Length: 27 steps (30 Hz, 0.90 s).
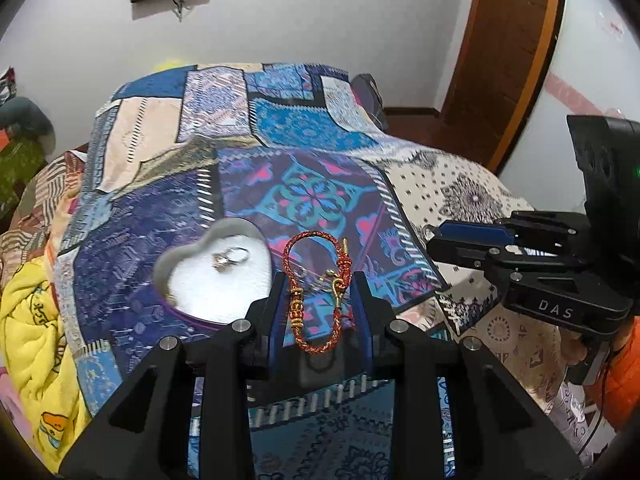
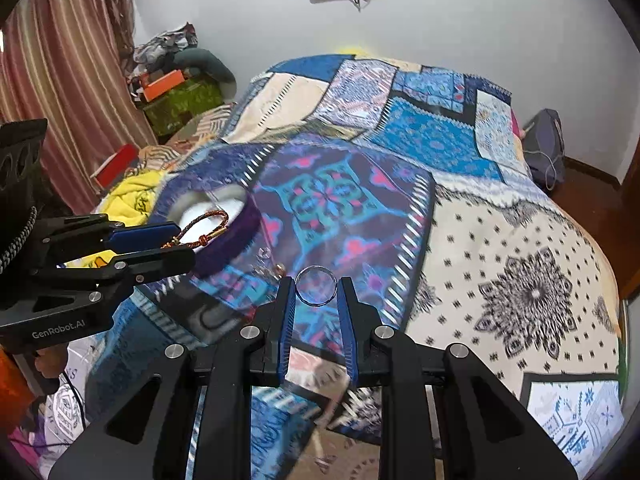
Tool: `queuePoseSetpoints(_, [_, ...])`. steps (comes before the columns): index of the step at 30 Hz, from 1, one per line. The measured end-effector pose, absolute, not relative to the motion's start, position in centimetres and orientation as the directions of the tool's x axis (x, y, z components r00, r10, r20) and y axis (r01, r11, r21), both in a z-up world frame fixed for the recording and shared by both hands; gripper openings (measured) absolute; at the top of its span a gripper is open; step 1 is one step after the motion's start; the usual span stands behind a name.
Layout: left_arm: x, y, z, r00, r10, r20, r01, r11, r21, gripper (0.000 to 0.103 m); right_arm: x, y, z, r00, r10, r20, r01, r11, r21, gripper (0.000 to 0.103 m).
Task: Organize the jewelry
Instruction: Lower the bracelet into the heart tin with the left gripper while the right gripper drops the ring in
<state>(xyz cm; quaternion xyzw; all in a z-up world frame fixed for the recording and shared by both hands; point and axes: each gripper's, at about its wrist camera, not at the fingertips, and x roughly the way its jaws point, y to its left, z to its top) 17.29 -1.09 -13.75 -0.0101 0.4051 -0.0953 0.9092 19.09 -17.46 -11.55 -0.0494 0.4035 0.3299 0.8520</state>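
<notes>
Left wrist view: left gripper (image 1: 318, 292) jaws part-closed, pinching a red-gold braided cord bracelet (image 1: 316, 292) with gold beads, held above the patchwork bedspread (image 1: 320, 196). Just left: heart-shaped purple velvet box (image 1: 216, 276), white lining, silver ring (image 1: 231, 258) inside.

Right wrist view: right gripper (image 2: 316, 292) jaws narrow, clamping a thin round silver band (image 2: 315, 285) at the tips; box's purple side wall visible far left.

Left gripper (image 1: 319, 288), right gripper (image 2: 317, 292) — jaws clamped, angled down.
</notes>
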Motion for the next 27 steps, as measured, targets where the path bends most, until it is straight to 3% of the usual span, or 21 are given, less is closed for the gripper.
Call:
queuePoseSetpoints(20, [17.2, 6.4, -11.9, 0.718, -0.096, -0.689, 0.036, 0.994, -0.101, 0.03, 19.2, -10.4, -9.5, 0.438, 0.602, -0.668, -0.683, 0.706, 0.189, 0.019])
queuePoseSetpoints(27, [18.4, 7.5, -13.5, 0.689, -0.138, -0.712, 0.038, 0.987, -0.154, 0.03, 19.7, -8.1, -10.9, 0.407, 0.594, -0.694, -0.709, 0.685, 0.17, 0.019])
